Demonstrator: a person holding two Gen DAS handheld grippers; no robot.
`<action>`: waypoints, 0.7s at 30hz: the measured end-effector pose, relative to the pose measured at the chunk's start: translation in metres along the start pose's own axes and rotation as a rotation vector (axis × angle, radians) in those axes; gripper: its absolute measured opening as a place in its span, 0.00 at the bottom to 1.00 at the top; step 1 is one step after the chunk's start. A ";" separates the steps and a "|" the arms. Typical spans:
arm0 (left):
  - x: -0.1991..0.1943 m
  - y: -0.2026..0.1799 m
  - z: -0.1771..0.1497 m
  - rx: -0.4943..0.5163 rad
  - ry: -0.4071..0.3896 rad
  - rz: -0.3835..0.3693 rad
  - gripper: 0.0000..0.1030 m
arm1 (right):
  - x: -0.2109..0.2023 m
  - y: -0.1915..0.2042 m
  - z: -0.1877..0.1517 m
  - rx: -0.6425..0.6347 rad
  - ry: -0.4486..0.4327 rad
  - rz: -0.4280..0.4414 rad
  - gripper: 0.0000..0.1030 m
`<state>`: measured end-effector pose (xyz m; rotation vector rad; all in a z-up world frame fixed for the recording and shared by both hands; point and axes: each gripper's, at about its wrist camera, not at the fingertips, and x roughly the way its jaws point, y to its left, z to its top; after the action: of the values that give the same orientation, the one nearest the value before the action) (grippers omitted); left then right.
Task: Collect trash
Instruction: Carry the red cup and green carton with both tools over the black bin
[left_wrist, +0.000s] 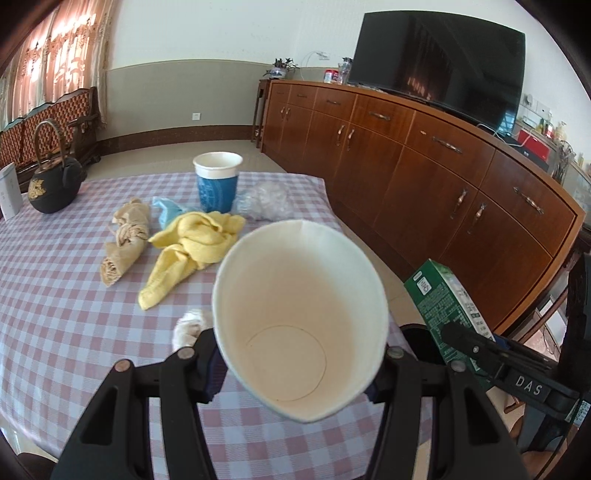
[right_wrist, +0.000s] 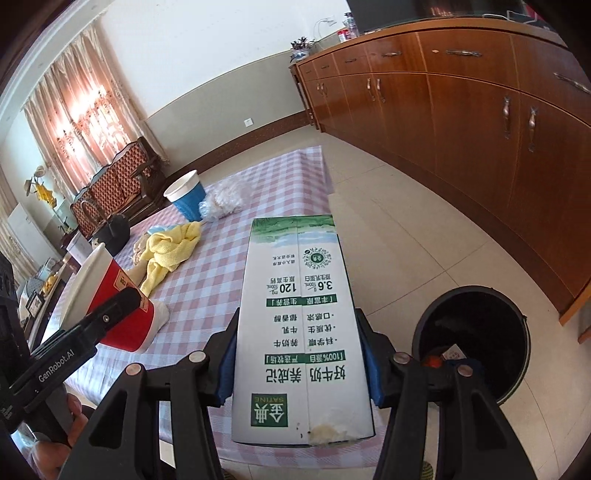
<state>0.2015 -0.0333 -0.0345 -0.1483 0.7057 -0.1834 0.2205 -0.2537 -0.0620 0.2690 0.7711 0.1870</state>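
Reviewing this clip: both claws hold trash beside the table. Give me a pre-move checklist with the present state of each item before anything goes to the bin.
1. Left claw grips the paper cup: ok, pads press on both sides and the rim is squashed oval.
2. Cup is empty: ok, bare bottom visible.
3. Right claw grips the milk carton: ok, pads on both sides.
4. Bin open to receive: ok, no lid, some trash already inside.
5. Carton over the bin: not ok, the bin lies off to its right.
6. Carton is drained: cannot tell.
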 end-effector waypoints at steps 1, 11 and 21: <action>0.002 -0.009 -0.001 0.011 0.007 -0.014 0.56 | -0.005 -0.009 -0.001 0.014 -0.007 -0.011 0.55; 0.030 -0.108 -0.012 0.125 0.086 -0.156 0.56 | -0.047 -0.107 -0.015 0.159 -0.047 -0.145 0.55; 0.073 -0.189 -0.035 0.197 0.193 -0.246 0.56 | -0.060 -0.198 -0.031 0.281 -0.009 -0.245 0.55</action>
<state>0.2112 -0.2354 -0.0700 -0.0280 0.8557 -0.5062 0.1696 -0.4525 -0.1044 0.4378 0.8146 -0.1553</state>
